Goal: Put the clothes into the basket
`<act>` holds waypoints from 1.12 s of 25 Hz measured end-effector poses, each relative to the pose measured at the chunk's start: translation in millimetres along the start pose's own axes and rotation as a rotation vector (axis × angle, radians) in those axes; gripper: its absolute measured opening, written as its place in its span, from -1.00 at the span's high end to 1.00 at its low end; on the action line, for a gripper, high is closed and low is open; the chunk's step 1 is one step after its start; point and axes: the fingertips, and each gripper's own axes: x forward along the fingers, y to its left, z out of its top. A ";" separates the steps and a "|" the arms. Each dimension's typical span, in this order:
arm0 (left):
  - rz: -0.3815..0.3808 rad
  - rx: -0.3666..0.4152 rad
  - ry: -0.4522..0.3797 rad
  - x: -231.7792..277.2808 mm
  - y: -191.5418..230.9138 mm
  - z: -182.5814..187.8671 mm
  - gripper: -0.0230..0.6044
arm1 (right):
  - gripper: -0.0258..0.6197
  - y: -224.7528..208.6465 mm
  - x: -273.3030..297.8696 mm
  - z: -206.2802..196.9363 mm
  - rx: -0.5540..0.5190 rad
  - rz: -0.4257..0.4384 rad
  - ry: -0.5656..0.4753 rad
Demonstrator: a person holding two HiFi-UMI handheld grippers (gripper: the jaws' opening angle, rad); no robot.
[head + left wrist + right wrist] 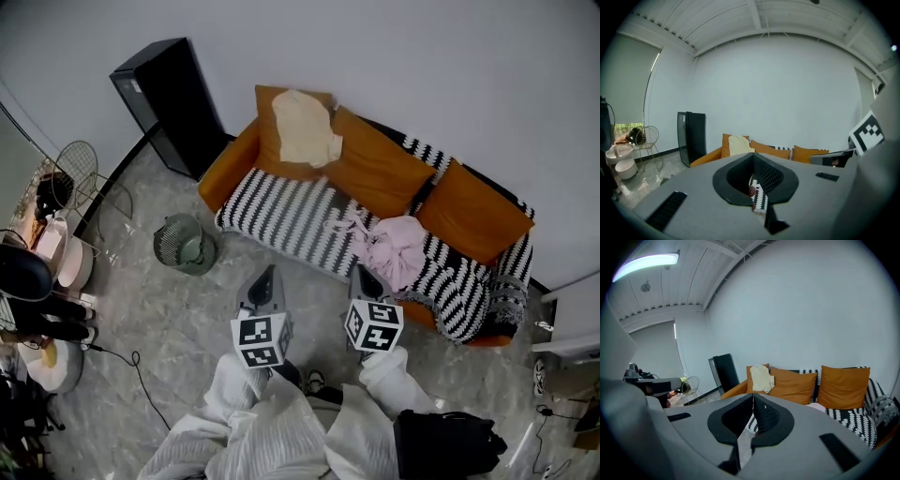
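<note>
A cream garment (305, 128) hangs over the back cushion of the orange sofa (375, 169); it also shows in the left gripper view (737, 145) and the right gripper view (761, 378). A pink garment (394, 246) lies crumpled on the striped blanket (281, 211) on the seat. On the floor left of the sofa stands a green basket (185, 244). My left gripper (269, 272) and right gripper (364, 274) hover side by side just in front of the sofa, both pointing at it. Each is shut with nothing between its jaws.
A tall black cabinet (169, 103) stands against the wall left of the sofa. A wire chair (80, 164) and white round stools (66, 258) crowd the left edge. A cable (131, 361) runs over the marble floor. A white side table (572, 319) is at the right.
</note>
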 end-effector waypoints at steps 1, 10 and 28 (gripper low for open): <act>-0.005 0.009 -0.006 2.6 0.0 2.9 0.91 | 0.84 -2.7 2.7 0.9 0.007 -0.006 -0.002; -0.030 0.014 -0.042 42.2 24.6 7.3 0.91 | 0.84 2.4 41.8 3.6 0.001 -0.029 -0.016; -0.126 0.074 -0.095 243.2 176.3 108.3 0.91 | 0.84 89.8 269.1 111.2 -0.009 -0.068 -0.075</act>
